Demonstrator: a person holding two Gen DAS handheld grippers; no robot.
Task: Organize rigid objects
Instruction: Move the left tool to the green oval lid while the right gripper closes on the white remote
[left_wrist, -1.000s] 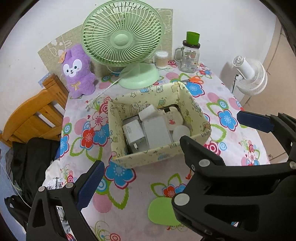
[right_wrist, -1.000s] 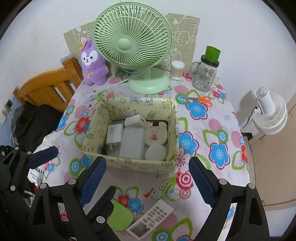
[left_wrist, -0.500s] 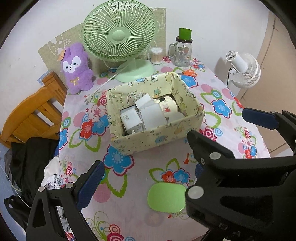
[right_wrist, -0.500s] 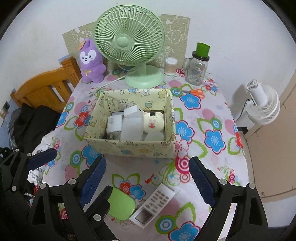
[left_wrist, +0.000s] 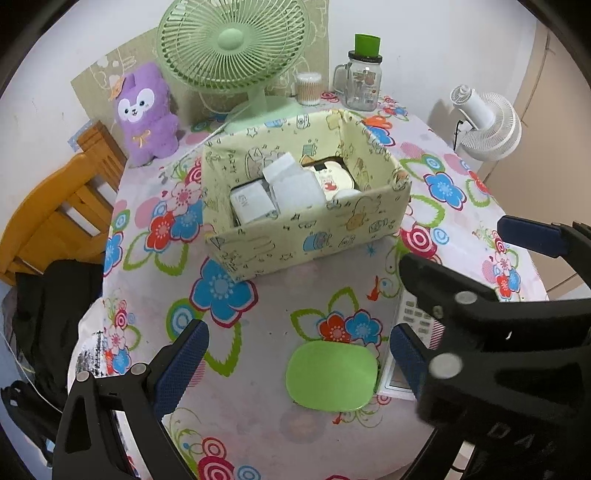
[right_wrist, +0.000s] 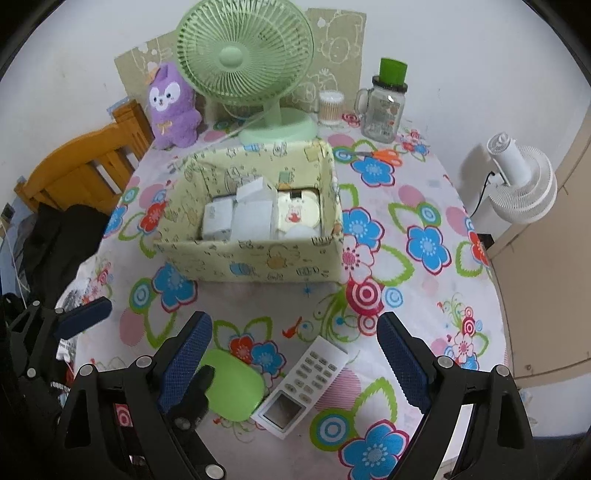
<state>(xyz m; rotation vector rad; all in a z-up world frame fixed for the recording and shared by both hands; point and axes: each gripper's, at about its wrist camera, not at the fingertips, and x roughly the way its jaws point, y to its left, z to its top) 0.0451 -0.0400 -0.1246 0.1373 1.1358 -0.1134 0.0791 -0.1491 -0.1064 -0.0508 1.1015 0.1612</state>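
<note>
A flat green rounded case (left_wrist: 330, 374) (right_wrist: 231, 387) lies on the flowered tablecloth near the front edge. A white remote control (right_wrist: 306, 380) (left_wrist: 410, 332) lies beside it on the right, touching it. Behind them stands a pale yellow patterned box (left_wrist: 306, 243) (right_wrist: 251, 262) holding several white chargers and a round tin. My left gripper (left_wrist: 298, 330) hangs open above the green case, nothing between its pads. My right gripper (right_wrist: 292, 318) is open above the remote, also empty. In the left wrist view the right gripper (left_wrist: 454, 243) covers part of the remote.
At the table's back stand a green desk fan (right_wrist: 245, 59), a purple plush (right_wrist: 171, 107), a swab pot (right_wrist: 330, 107) and a glass jar (right_wrist: 386, 107). Orange scissors (right_wrist: 384, 153) lie near the jar. A wooden chair (left_wrist: 55, 206) is left, a white fan (right_wrist: 521, 184) right.
Both grippers have drawn back from the box toward the table's front edge and sunk a little. The green case and the remote now lie under them. Both stay open.
</note>
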